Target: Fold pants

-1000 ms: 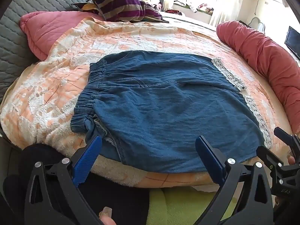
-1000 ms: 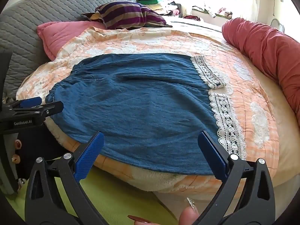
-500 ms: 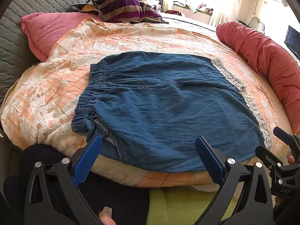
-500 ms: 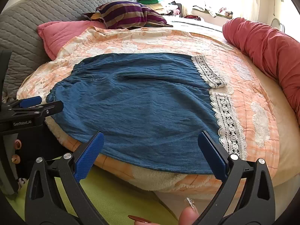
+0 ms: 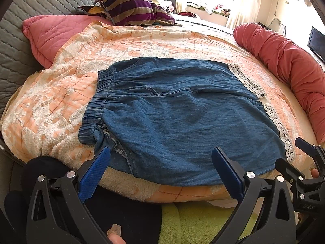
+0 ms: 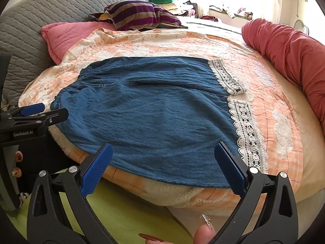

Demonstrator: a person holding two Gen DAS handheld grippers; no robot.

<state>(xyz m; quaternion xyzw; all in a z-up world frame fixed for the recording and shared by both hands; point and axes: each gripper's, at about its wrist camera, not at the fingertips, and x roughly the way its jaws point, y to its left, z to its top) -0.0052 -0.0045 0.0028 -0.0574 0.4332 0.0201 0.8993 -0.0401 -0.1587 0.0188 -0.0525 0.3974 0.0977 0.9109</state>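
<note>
Blue denim pants [image 5: 178,118] with white lace hems [image 5: 278,126] lie spread flat on the orange and white bedspread, waistband to the left. They also show in the right wrist view [image 6: 154,113], lace hems [image 6: 247,130] to the right. My left gripper [image 5: 160,168] is open and empty, hovering at the pants' near edge by the waistband end. My right gripper [image 6: 162,162] is open and empty at the near edge by the hem end. Each gripper shows in the other's view: the right one [image 5: 300,158], the left one [image 6: 36,111].
The orange and white bedspread [image 5: 61,105] covers a round bed. A pink pillow [image 5: 52,32] and a striped cushion [image 5: 130,8] lie at the back left. A long red bolster [image 5: 294,65] curves along the right. A green blanket [image 6: 113,209] is below the bed edge.
Both grippers have drifted very slightly; the pants lie as before and both stay open.
</note>
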